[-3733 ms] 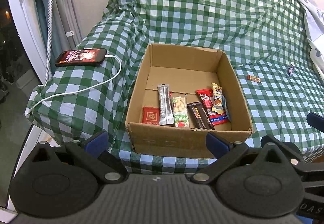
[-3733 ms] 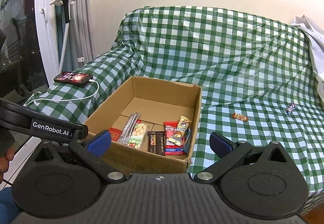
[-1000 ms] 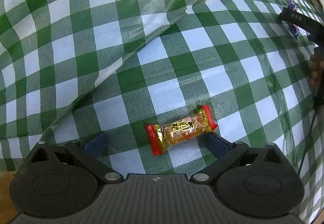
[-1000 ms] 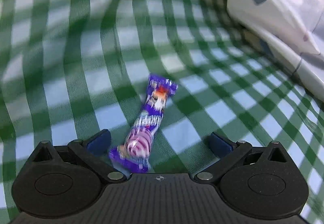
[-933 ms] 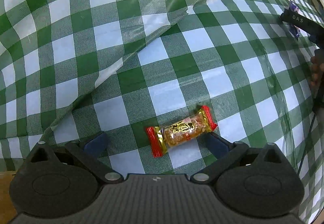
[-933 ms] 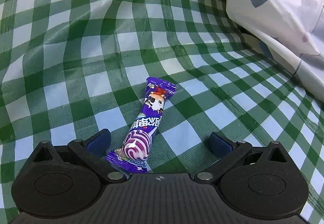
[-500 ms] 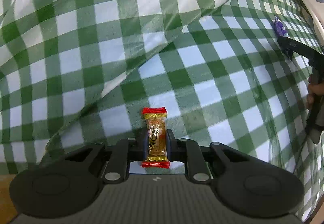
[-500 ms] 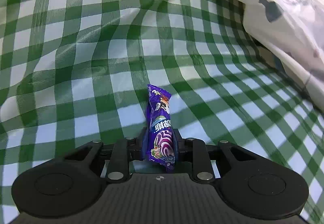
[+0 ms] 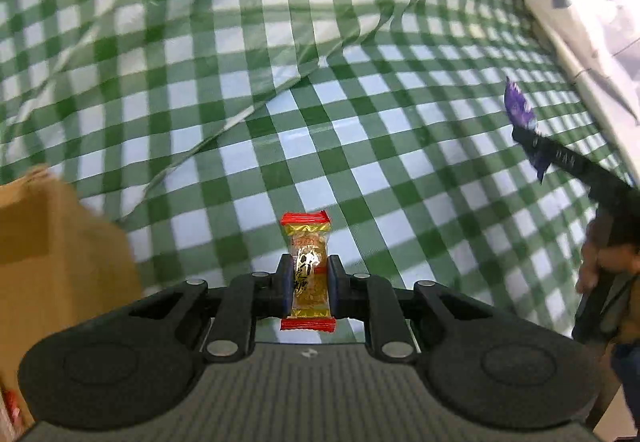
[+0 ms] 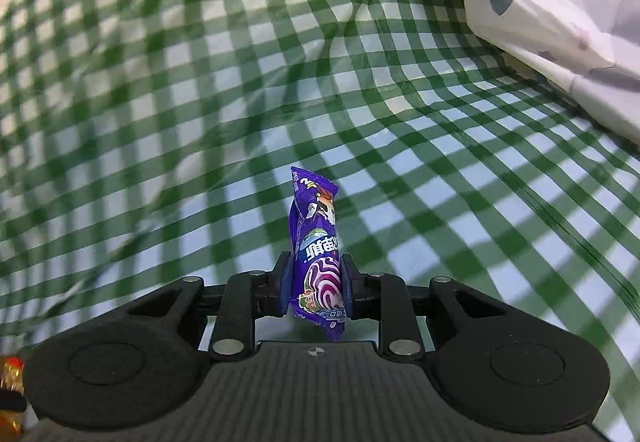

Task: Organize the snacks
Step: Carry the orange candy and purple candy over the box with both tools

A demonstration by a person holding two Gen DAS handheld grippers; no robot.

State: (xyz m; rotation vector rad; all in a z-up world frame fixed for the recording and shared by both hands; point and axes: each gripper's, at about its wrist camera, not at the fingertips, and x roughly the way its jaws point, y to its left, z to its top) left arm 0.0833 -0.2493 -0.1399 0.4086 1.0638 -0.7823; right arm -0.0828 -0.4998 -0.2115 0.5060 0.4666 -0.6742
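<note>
Both snacks are up off the green cloth (image 9: 360,146) now. Left hand-held gripper (image 9: 307,284) pinches gold candy (image 9: 306,266), right hand-held gripper (image 10: 316,284) pinches purple candy (image 10: 316,242). Slick wrappers, fast swing to box (image 9: 60,242) w/ thin grip: could slip out.

A green-and-white checked cloth (image 9: 312,90) is spread over the whole surface, creased, with a raised fold running toward 10 o'clock in the left wrist view. White fabric with dark printed figures (image 10: 552,2) is bunched at 2 o'clock in the right wrist view, lying on the cloth edge. Background is blurred.
</note>
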